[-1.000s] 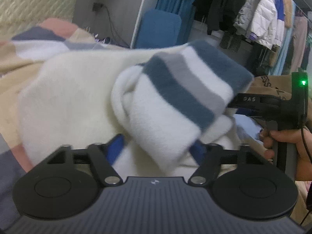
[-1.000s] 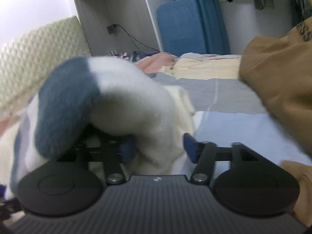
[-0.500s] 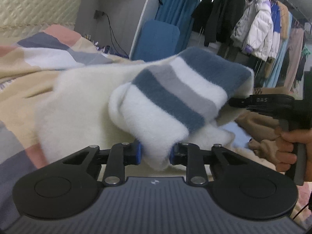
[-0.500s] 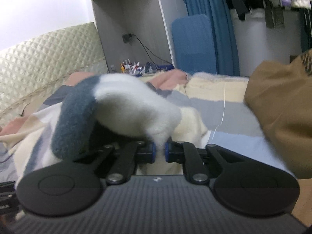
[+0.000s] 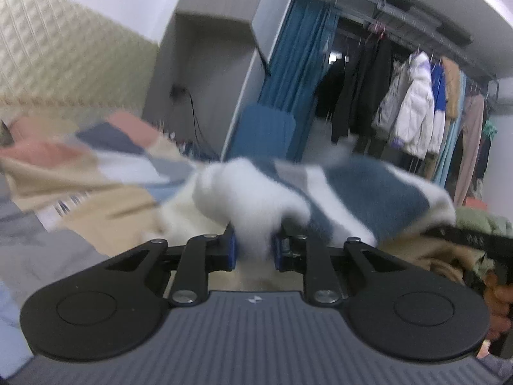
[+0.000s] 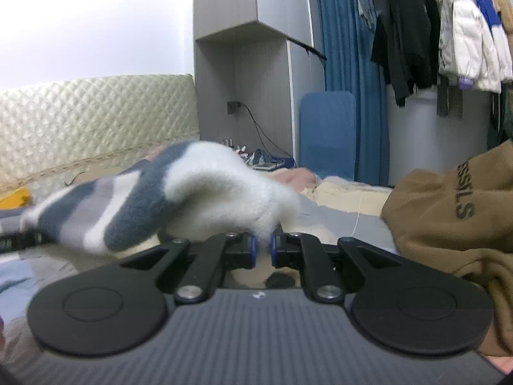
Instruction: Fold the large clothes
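Two tools share one garment. Our left tool (image 5: 253, 252) is closing on a thick bunch of the fluffy white sweater (image 5: 256, 199) with blue and grey stripes, the fabric already pinched between its blue pads. Our right tool (image 6: 263, 250) is clenched on a thinner white edge of the same sweater. In the left wrist view the right tool appears at the far right, gripped by a hand (image 5: 500, 301), and the striped part spans between the two tools.

The sweater is raised off the bed (image 5: 105, 211), whose patchwork cover shows below and behind it; its lower part droops toward the cover, though blur hides whether it touches. A brown hooded top (image 6: 449, 211) lies close on the right of the right wrist view, separate from our work.

We judge this the lift that begins a fold: both grips are set and the cloth is carried. Next we need to hold the two tools level and apart so the edge stays taut, then carry it across and lay it over the rest of the sweater, clear of the brown top.
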